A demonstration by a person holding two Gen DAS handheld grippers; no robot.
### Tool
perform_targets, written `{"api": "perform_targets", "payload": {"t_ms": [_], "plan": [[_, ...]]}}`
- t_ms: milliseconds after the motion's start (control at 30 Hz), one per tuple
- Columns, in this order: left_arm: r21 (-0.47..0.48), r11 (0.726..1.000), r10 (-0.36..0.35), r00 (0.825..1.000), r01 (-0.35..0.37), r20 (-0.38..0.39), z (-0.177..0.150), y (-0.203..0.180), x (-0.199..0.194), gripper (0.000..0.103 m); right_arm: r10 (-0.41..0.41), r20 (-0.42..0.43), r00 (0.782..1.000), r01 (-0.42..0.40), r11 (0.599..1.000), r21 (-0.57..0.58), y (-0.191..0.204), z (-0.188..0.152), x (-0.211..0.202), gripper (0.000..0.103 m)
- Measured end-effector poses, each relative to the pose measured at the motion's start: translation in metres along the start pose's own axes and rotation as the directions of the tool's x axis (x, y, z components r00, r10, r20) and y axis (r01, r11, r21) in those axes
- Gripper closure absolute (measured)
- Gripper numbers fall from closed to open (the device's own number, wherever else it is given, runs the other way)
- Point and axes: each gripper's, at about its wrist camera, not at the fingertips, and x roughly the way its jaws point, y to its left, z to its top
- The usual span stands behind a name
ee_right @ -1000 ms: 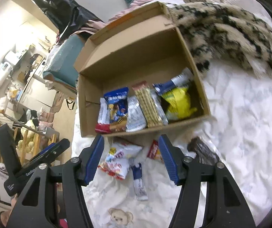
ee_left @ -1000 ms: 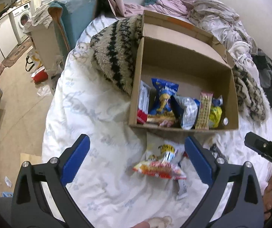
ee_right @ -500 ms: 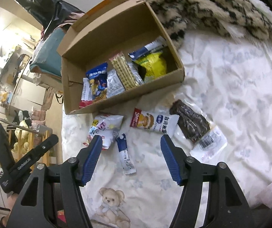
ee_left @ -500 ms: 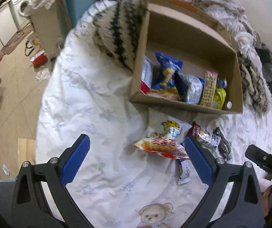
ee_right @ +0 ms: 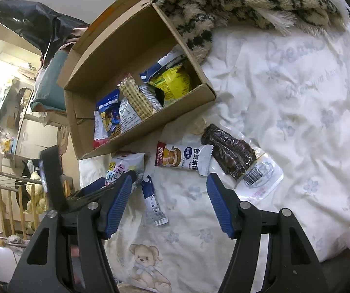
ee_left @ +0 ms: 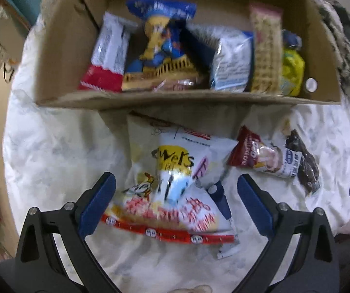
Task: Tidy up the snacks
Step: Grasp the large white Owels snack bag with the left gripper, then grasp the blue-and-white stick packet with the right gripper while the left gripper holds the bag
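Cardboard box (ee_left: 180,101) sits on the white printed bedsheet (ee_right: 297,112), a fuzzy patterned blanket (ee_right: 236,2) bunched against its far side. Inside the box, packets stand in a row against the near wall: a red-and-silver pack (ee_left: 106,56), a blue-and-yellow bag (ee_left: 160,46), a pale wrapper (ee_left: 231,66), a long wafer bar (ee_left: 266,51), a yellow bag (ee_left: 293,73).

Loose on the sheet, just in front of the box: a large white chip bag (ee_left: 172,183) with a red strip along its bottom edge; a rice cake pack (ee_right: 183,158) to its right; a dark snack in clear wrap (ee_right: 231,156) touching that pack's far end; a thin blue-and-white stick pack (ee_right: 153,202) beside the chip bag.

Left gripper (ee_left: 175,207) spread wide, low over the chip bag, blue pads either side of it; contact cannot be judged through the blur. Nothing grasped.

Right gripper (ee_right: 170,202) spread wide too, empty, above the sheet. The stick pack lies between its fingers, toward the left pad; rice cake pack just beyond the tips. A teddy bear print (ee_right: 148,268) shows on the sheet under it
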Motion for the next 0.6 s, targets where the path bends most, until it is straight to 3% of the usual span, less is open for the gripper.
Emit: {"api": "perform_targets", "payload": {"t_ms": [67,233,333,600], "plan": [[0.003,1.0,-0.011,1.0,0.011,-0.027,0.002,-0.001,0.008,0.011,0.014,0.006,1.0,-0.014,1.0,0.009,-0.001,0.001,0.0,0.037],[0.011,1.0,0.016,0.999,-0.016,-0.042,0.001,0.002,0.014,0.056,0.047,0.006,0.999,-0.047,0.998,0.046,-0.006,0.006,0.001,0.037],[0.054,0.998,0.03,0.999,-0.028,-0.029,-0.003,0.001,0.007,0.064,0.053,-0.002,0.999,-0.053,0.997,0.055,-0.006,0.007,0.004,0.037],[0.026,1.0,0.012,1.0,-0.012,0.029,-0.021,0.006,-0.047,0.066,0.039,-0.01,0.999,-0.038,0.999,0.03,0.002,0.005,0.007,0.037]]}}
